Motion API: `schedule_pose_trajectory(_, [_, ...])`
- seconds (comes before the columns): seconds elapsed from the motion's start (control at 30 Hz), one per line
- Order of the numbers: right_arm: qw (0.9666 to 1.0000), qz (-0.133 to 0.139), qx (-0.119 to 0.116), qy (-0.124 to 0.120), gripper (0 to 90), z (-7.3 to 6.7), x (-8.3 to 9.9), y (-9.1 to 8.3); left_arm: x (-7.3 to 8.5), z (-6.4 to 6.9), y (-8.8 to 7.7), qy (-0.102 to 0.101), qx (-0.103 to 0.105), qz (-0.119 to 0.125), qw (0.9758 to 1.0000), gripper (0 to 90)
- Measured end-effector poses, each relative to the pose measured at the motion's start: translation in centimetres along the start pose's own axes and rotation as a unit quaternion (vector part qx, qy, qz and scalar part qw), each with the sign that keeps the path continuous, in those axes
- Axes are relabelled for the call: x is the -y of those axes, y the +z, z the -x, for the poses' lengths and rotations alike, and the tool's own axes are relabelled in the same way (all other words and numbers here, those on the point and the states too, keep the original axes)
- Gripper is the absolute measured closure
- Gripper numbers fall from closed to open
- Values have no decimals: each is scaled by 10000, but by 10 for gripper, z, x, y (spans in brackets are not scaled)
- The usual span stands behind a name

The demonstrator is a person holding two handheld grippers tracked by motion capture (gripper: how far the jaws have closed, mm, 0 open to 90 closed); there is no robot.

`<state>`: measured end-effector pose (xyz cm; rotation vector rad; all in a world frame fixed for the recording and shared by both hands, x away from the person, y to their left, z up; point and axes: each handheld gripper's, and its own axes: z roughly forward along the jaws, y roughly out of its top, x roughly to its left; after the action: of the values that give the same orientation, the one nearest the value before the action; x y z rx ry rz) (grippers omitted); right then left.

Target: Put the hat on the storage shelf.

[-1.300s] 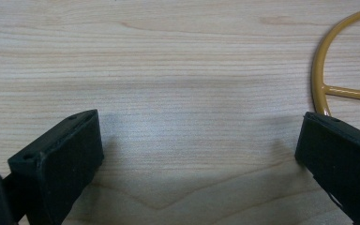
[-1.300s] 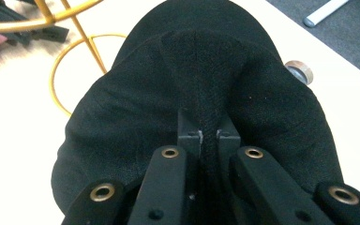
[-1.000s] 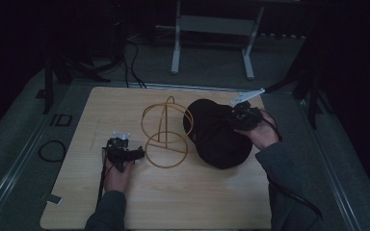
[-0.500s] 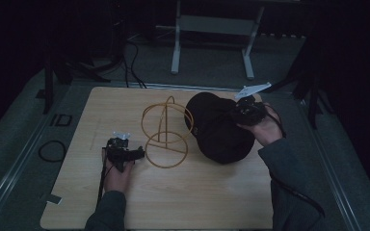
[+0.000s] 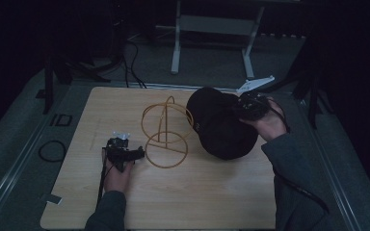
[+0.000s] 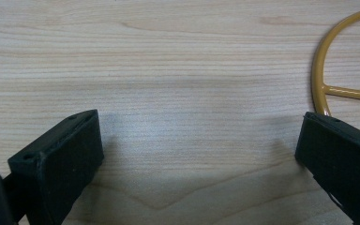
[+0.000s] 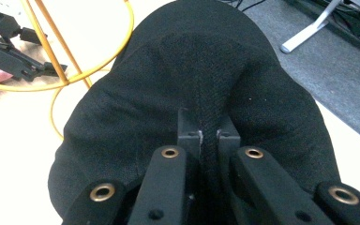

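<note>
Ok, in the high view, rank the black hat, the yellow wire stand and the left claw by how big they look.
1. Table-filling pair first: black hat and yellow wire stand look about alike in extent; the hat is lifted nearer the camera, so I won't rank them.
2. Left claw, clearly smallest.

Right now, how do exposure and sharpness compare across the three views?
High view: dim, surroundings nearly black, hat detail lost. Left gripper view: bright, wood table grain sharp, soft jaw shadows. Right gripper view: well lit, hat weave crisp, gold wire stand slightly soft.
</note>
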<state>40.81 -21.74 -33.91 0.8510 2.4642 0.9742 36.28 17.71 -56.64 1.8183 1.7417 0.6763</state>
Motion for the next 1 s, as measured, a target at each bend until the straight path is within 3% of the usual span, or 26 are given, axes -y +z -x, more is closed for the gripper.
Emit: schedule_pose_trajectory(1.0, [9988,-247,192,-383,859,13,-27,-28,0,0,0,-5,-3,5,10000,7])
